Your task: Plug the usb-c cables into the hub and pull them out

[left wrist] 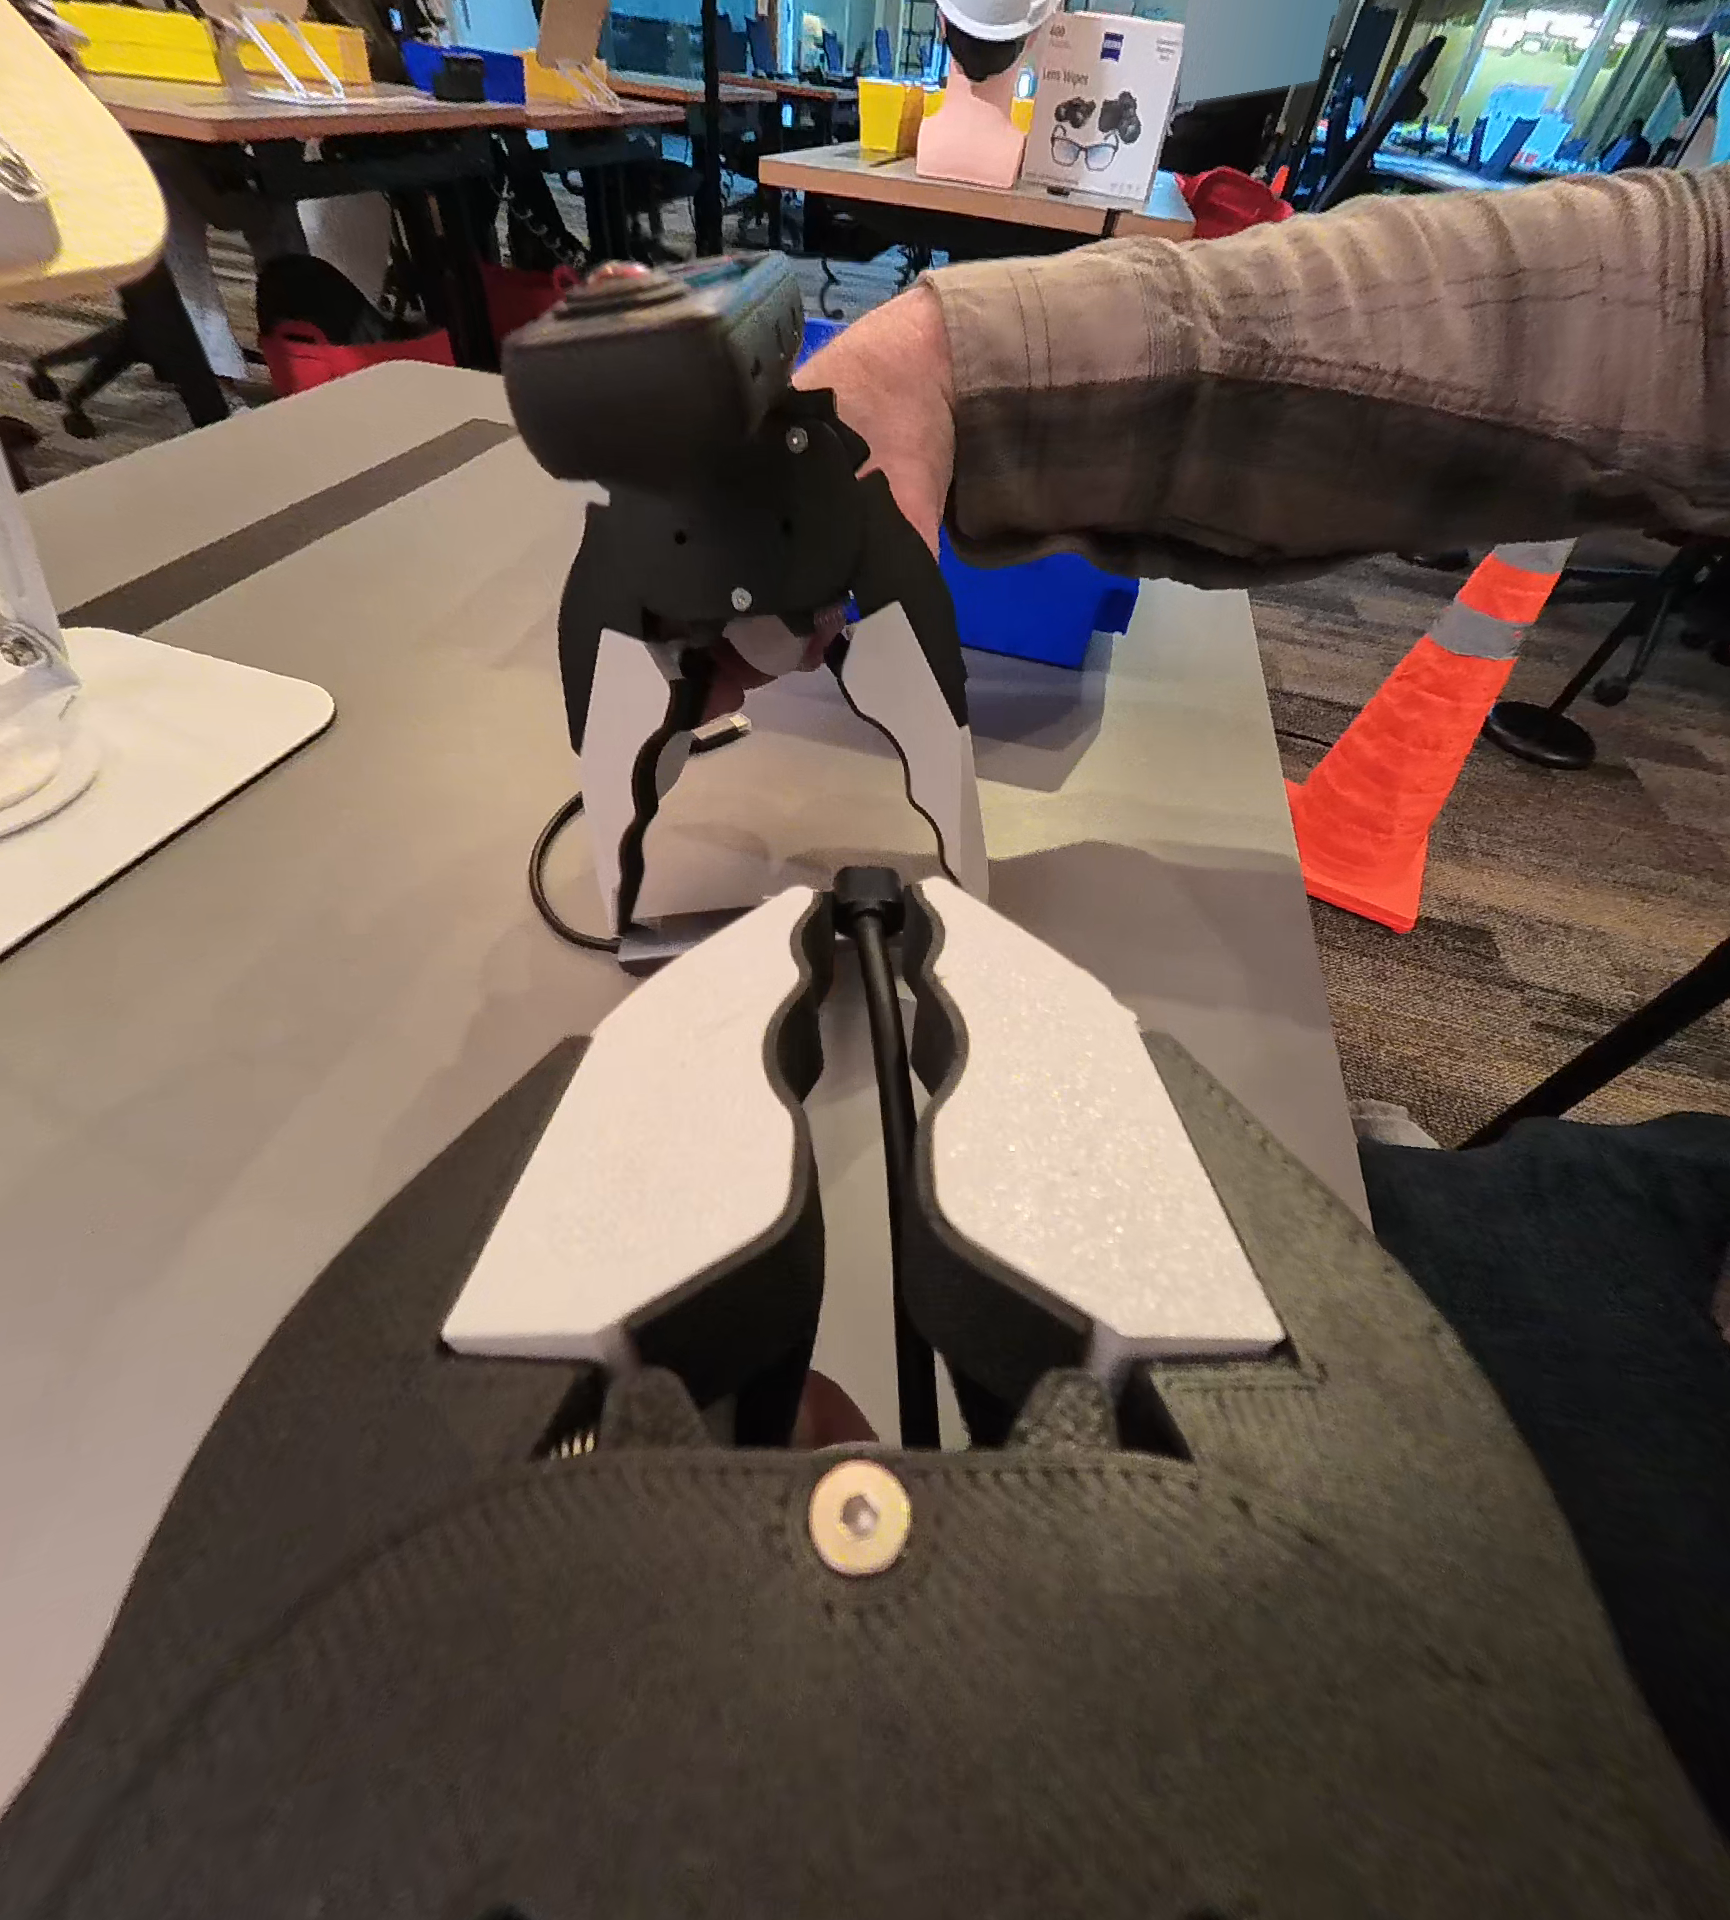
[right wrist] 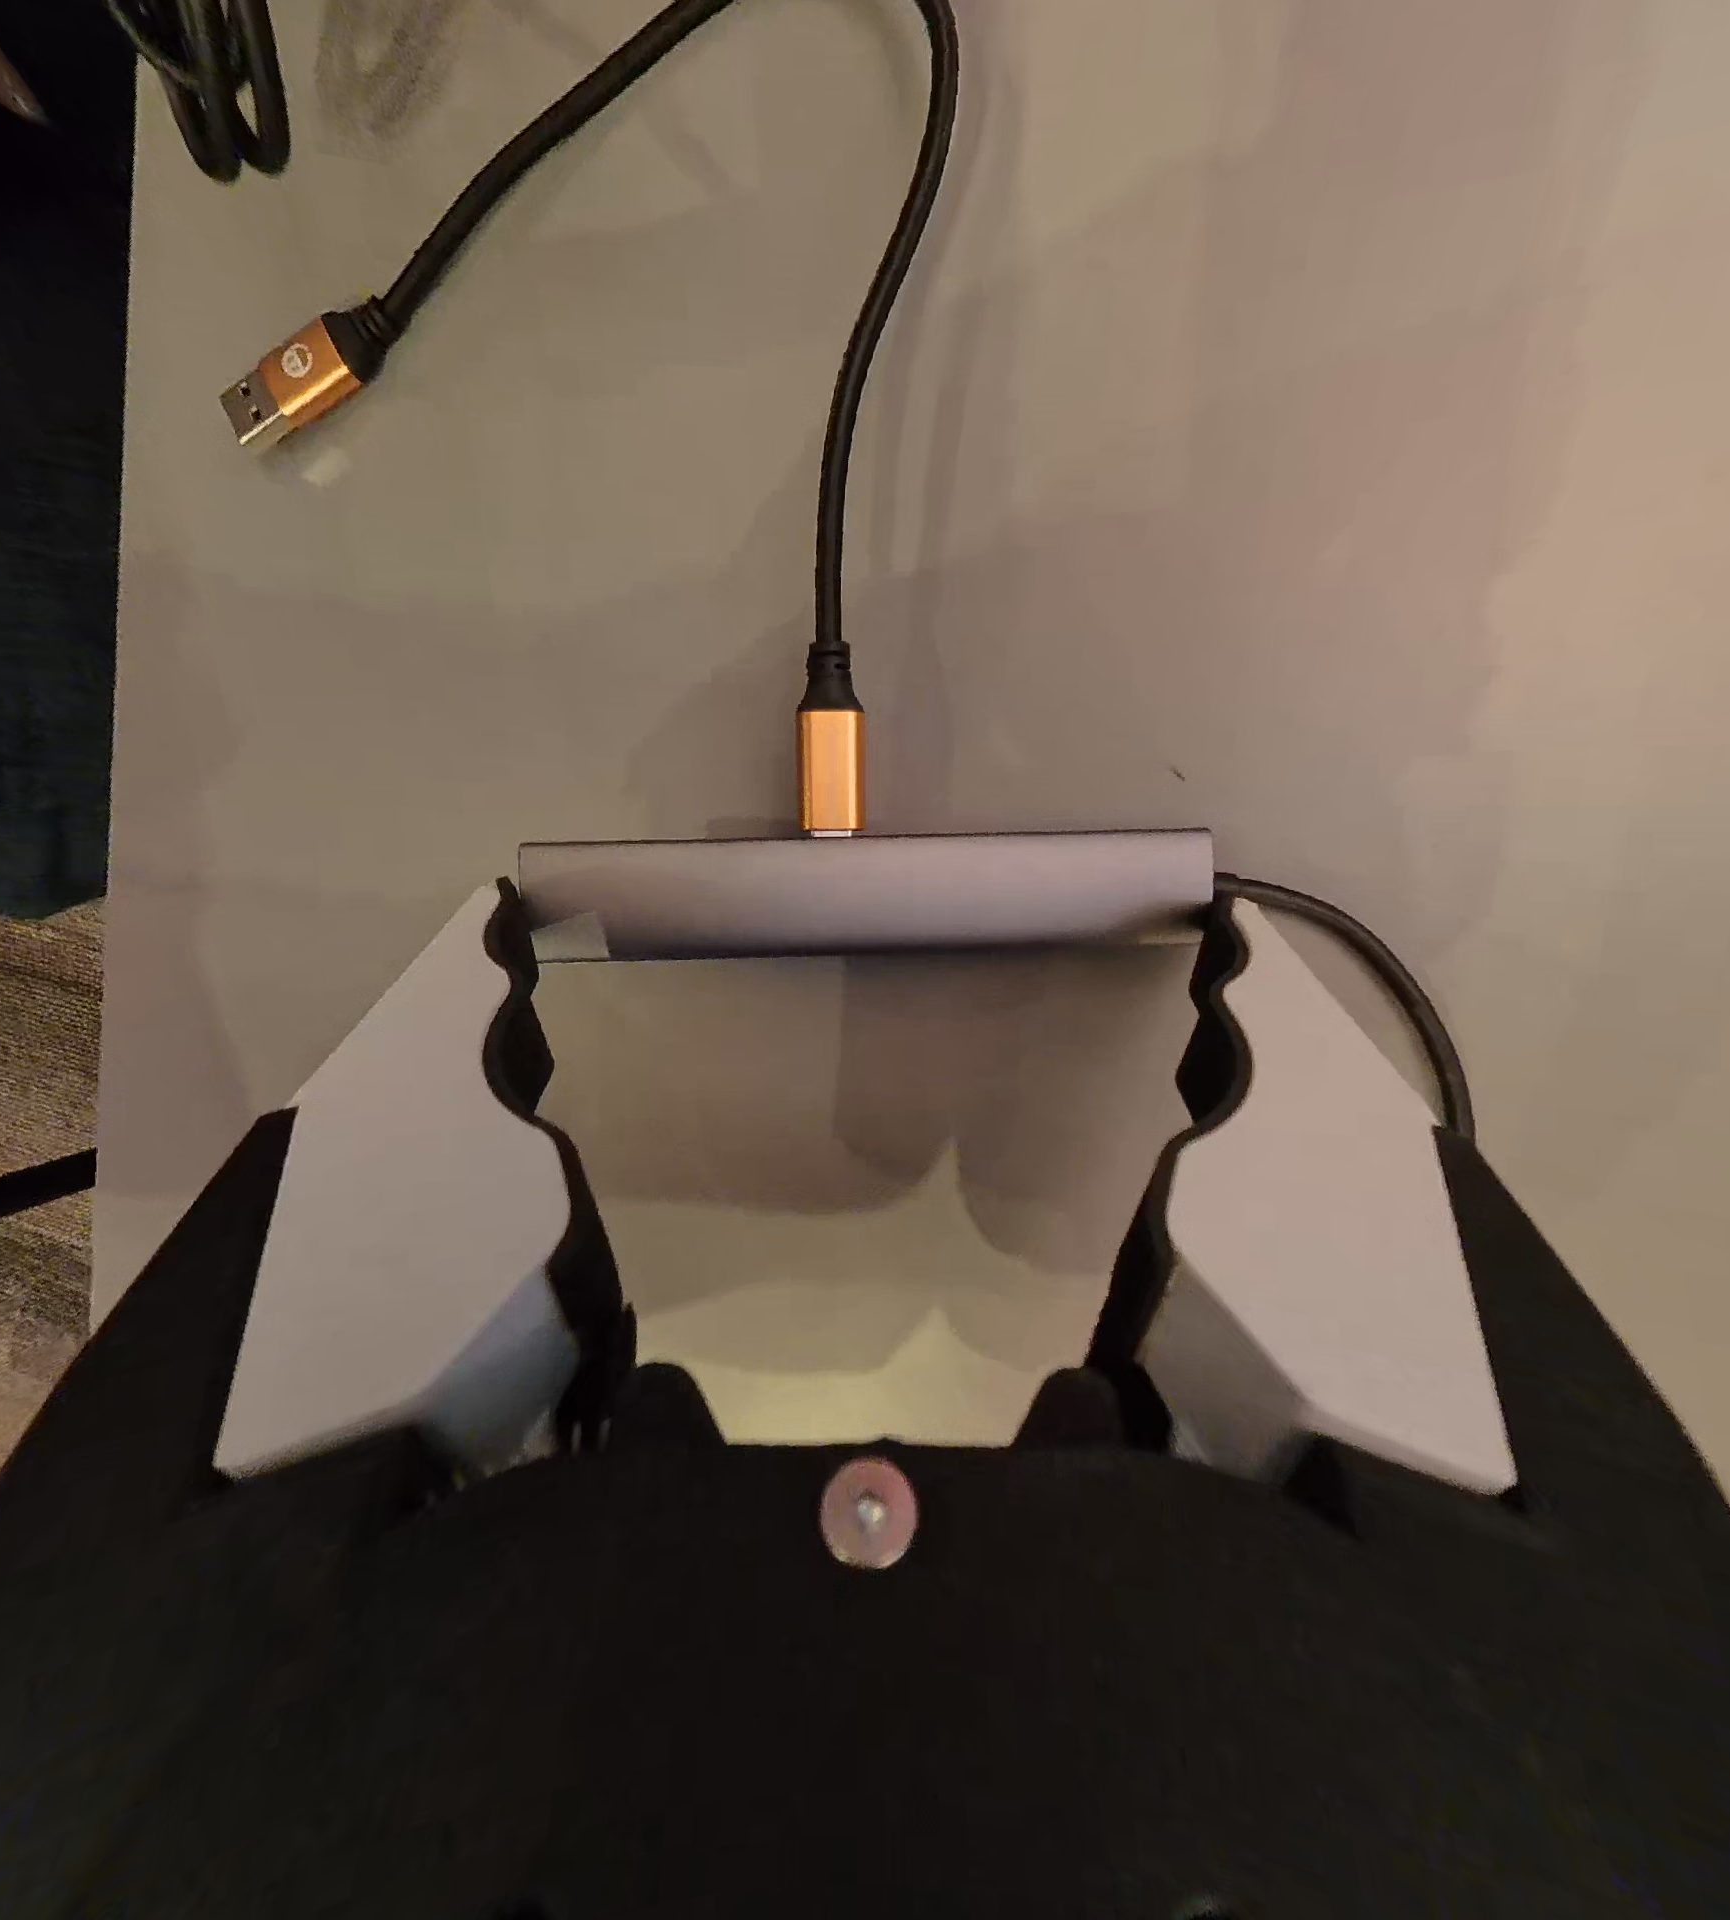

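Right wrist view: right gripper (right wrist: pixel 861 914) jaws clamp hub (right wrist: pixel 861 883) (orange plug (right wrist: pixel 832 771) seated); left gripper (left wrist: pixel 866 914) pinches black cable (left wrist: pixel 887 1029).

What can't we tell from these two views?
- Left wrist view: left gripper fingertips hide the black cable plug end.
- Left wrist view: grey hub mostly hidden behind the left gripper's fingers.
- Right wrist view: hub ports face away from the camera; count unknown.
- Right wrist view: cable coil cut off by top edge.
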The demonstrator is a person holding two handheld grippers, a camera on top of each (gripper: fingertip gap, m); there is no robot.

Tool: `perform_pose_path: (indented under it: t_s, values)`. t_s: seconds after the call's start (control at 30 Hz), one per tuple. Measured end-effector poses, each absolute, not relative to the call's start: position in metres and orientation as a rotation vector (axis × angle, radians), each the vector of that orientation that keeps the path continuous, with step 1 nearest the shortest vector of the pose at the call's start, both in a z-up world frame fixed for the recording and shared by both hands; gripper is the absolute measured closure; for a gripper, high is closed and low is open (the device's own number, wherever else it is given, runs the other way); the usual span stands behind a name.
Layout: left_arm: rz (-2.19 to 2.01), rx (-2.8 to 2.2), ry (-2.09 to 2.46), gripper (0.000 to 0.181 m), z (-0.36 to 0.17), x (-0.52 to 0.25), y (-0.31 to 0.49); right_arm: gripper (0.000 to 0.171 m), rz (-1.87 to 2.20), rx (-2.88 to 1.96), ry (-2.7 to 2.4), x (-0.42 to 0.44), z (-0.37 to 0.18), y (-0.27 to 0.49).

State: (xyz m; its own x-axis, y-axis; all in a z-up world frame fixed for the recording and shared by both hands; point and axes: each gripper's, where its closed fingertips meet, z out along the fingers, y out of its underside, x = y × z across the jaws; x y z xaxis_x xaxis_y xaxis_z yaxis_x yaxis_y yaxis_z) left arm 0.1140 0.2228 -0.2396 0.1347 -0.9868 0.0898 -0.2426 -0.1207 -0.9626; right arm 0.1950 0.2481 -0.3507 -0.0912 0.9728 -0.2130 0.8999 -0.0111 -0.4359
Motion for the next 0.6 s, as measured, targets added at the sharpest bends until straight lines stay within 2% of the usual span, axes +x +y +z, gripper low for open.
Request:
perform_pose_path:
  t_s: [0.6]
  values:
    - [-1.083, -1.584, 1.248, 0.169, -0.262, 0.122, 0.212, 0.048, 0.932, -2.019, -1.904, 0.182, -0.344, 0.241]
